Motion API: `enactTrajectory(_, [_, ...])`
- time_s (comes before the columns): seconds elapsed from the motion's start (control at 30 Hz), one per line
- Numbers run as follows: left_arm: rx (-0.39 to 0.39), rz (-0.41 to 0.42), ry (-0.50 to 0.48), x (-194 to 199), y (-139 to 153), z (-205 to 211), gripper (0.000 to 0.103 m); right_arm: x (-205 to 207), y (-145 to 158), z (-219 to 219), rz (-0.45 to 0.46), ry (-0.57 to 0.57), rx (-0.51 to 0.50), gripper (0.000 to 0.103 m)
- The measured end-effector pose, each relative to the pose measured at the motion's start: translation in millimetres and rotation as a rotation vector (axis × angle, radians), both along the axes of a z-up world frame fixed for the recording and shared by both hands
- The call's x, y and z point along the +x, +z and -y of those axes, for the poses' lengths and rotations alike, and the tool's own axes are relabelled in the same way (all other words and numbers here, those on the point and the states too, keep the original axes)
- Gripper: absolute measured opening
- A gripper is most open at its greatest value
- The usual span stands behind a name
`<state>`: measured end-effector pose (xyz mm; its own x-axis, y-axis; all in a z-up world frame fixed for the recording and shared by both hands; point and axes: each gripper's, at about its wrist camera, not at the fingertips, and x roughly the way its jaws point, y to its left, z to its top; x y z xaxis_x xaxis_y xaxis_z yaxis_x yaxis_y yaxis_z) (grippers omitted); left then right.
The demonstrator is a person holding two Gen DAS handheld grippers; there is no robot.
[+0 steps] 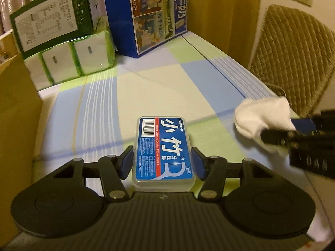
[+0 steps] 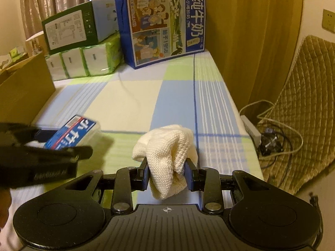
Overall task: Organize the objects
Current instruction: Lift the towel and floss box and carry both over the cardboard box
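A clear plastic box of dental floss picks (image 1: 164, 150) with a blue label sits between the blue pads of my left gripper (image 1: 162, 163), which is shut on its sides above the checked tablecloth. The right wrist view shows the same floss box (image 2: 73, 132) at the left, held by the blurred left gripper (image 2: 62, 144). My right gripper (image 2: 166, 174) is shut on a bunched white cloth (image 2: 167, 152), which sticks up and hangs down between the pads. From the left wrist view, the white cloth (image 1: 263, 119) and right gripper (image 1: 291, 130) appear at the right edge.
At the table's back stand a blue milk carton box (image 2: 163, 27), a green box (image 2: 71, 27) and wrapped tissue packs (image 2: 83, 62). A cardboard box (image 2: 23, 92) stands at the left. Right of the table are a quilted chair (image 2: 303, 113), a power strip (image 2: 251, 127) and cables.
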<state>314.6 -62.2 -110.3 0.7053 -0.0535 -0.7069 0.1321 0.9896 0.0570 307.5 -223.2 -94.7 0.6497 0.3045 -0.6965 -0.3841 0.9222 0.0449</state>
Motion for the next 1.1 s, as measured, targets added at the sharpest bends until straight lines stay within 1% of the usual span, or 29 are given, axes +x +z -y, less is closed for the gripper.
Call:
enactTrajectory(0.2, [-0.015,-0.010,0.000,-46.9,16.9,-2.7,0.053,-38.8,8.5,6.3,-0.034,-0.013,-0.008,0.031])
enactTrajectory(0.33, [-0.028,-0.015,-0.012,-72.3,32.2,-4.1,0.053,-67.6,25.5,14.6,-0.051,-0.038,0.006,0.031])
enactTrajectory(0.43, [-0.044,-0.029,-0.007,-95.0,43.8,-9.2,0.053,-89.0,43.5,18.8,-0.041,-0.051,0.009,0.031])
enactTrajectory(0.7, [-0.058,-0.010,0.016,-158.9,84.1,-30.2,0.053,-149.2,89.0,23.3,-0.014,-0.075,0.028,0.031])
enactTrajectory(0.93, [-0.058,0.021,0.003,-209.3,116.0,-40.6,0.053,-199.6,118.1,20.5,0.015,-0.077,0.035,0.031])
enactTrajectory(1.1, [-0.057,0.043,-0.004,-240.2,134.1,-48.7,0.053,-232.5,134.2,11.7,0.037,-0.042,0.045,0.031])
